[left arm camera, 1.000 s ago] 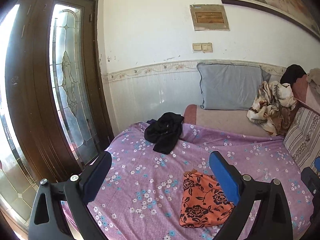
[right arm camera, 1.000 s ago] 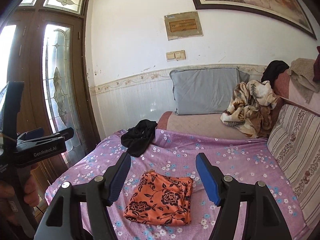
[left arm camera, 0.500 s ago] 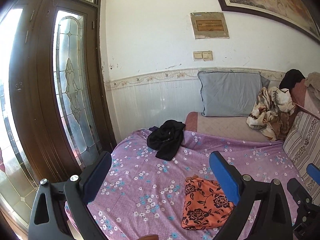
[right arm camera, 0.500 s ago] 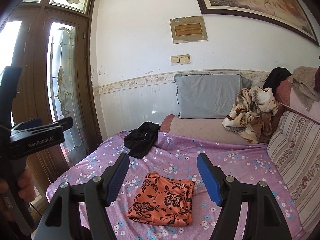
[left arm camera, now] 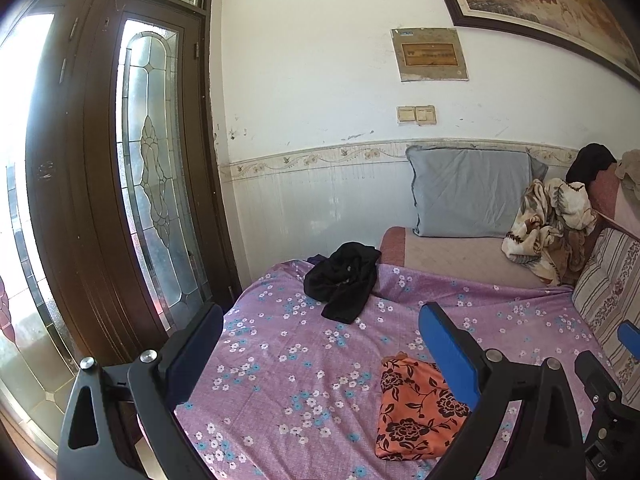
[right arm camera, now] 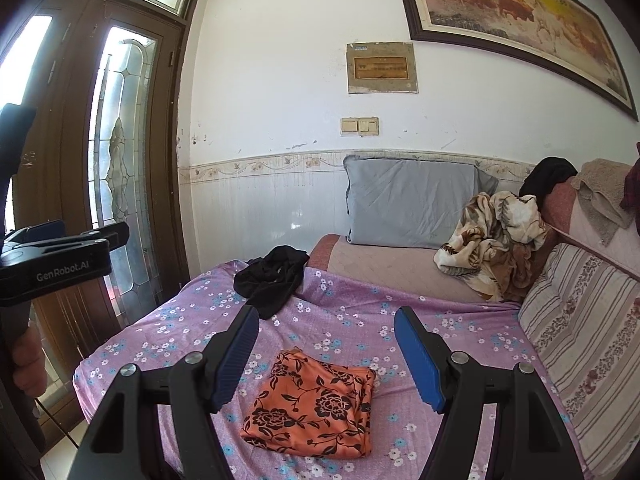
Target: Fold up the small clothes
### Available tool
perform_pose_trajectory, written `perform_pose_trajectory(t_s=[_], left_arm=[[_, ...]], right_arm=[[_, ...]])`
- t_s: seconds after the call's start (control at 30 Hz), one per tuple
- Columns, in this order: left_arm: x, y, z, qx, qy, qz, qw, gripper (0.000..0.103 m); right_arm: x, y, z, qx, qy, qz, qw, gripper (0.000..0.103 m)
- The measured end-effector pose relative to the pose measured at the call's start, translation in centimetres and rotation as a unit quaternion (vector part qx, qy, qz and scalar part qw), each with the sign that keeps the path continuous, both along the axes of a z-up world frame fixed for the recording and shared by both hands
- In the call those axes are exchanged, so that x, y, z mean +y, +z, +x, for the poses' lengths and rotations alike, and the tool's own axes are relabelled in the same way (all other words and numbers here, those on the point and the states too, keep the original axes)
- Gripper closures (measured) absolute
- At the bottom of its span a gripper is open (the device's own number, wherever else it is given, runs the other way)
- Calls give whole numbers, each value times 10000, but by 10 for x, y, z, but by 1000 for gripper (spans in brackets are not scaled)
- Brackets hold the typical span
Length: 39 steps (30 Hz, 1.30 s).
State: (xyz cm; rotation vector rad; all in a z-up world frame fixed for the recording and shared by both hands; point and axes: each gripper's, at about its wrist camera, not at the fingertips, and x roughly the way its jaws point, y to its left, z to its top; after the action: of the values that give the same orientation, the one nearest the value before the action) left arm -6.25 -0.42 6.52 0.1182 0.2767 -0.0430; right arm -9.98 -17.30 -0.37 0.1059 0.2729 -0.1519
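Observation:
A folded orange garment with black flowers (right arm camera: 312, 412) (left arm camera: 416, 408) lies flat on the purple flowered sheet (right arm camera: 352, 320) (left arm camera: 280, 360) near the front. A crumpled black garment (right arm camera: 274, 280) (left arm camera: 344, 280) sits further back at the sheet's far left corner. My right gripper (right arm camera: 326, 354) hangs open above the near side of the orange garment, nothing between its blue pads. My left gripper (left arm camera: 320, 350) is also open and empty, over bare sheet left of the orange garment. In the right wrist view the left gripper's body (right arm camera: 56, 260) shows at the left edge, held by a hand (right arm camera: 28, 364).
A grey pillow (right arm camera: 412, 204) leans on the wall behind a pink cushion. A patterned blanket (right arm camera: 496, 240) is heaped at the back right, beside a striped cushion (right arm camera: 580, 320). A glass-panelled wooden door (left arm camera: 120, 200) stands left of the bed's edge.
Both grippers have drawn back and up a little from the bed, so the orange and black garments sit lower and smaller in view. Both stay open and empty.

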Motion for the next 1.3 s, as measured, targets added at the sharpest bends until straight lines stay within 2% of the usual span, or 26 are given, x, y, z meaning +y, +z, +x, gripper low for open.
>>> perform_pose_trajectory(t_s=[0.27, 0.57, 1.3], left_arm=[[13, -2, 4, -29, 13, -60, 10000, 5], [31, -7, 18, 75, 162, -282, 9994, 5], [32, -13, 36, 182, 72, -158, 9997, 5]], right_arm=[[12, 0, 16, 170, 42, 54, 9998, 29], [28, -2, 34, 326, 145, -110, 9993, 29], [28, -5, 57, 523, 104, -184, 9984, 29]])
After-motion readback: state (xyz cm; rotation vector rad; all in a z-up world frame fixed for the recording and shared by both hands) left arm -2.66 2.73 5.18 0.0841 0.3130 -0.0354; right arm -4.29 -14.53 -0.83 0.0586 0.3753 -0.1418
